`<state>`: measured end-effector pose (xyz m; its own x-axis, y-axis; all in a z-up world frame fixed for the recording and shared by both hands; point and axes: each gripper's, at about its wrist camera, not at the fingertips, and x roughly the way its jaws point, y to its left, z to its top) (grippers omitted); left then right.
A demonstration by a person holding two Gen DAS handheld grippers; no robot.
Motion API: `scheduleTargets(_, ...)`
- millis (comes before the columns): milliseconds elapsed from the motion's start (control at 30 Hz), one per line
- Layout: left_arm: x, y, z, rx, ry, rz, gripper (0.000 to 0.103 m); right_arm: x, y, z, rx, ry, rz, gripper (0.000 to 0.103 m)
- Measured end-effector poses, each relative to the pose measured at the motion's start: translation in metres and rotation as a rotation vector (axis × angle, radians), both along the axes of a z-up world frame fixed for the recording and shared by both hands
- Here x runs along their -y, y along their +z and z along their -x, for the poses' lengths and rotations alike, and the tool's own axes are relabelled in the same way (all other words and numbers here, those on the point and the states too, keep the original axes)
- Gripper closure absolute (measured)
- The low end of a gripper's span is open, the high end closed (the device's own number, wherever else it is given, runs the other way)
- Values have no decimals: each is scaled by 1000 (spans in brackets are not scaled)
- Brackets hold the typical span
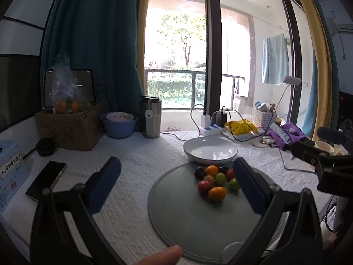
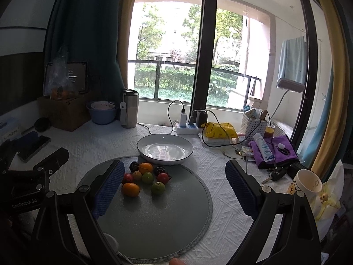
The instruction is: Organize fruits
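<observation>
Both claws, left gripper [image 1: 176,176] and right gripper [image 2: 174,176], were held wide and empty over the mat [image 2: 154,220]. Fruits [image 2: 144,177], clustered near the plate [image 2: 165,149], could be scattered by a careless pinch.

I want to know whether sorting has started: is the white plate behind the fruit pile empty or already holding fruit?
Empty. The white plate shows only bare glazed surface with reflections, and all the fruits sit clustered on the grey round mat in front of it.
</observation>
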<state>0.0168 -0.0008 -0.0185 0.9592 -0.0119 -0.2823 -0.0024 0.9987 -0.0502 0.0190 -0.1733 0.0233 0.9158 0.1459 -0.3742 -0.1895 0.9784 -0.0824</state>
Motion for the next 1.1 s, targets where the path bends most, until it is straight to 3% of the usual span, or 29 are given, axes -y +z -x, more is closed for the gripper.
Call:
scheduleTargets(567,9,-3,-7,-33,-31,-14,1,5,-7,-4,-9,0,-17,8)
scheduleTargets(900,26,-31,-41,-181,-90,-62,1,20,-41,-45,-129,10,-55,9)
scheduleTargets(1100,38,-51,-75,-307,-142,-70,2,23,-69,-78,-252,53,-72,20)
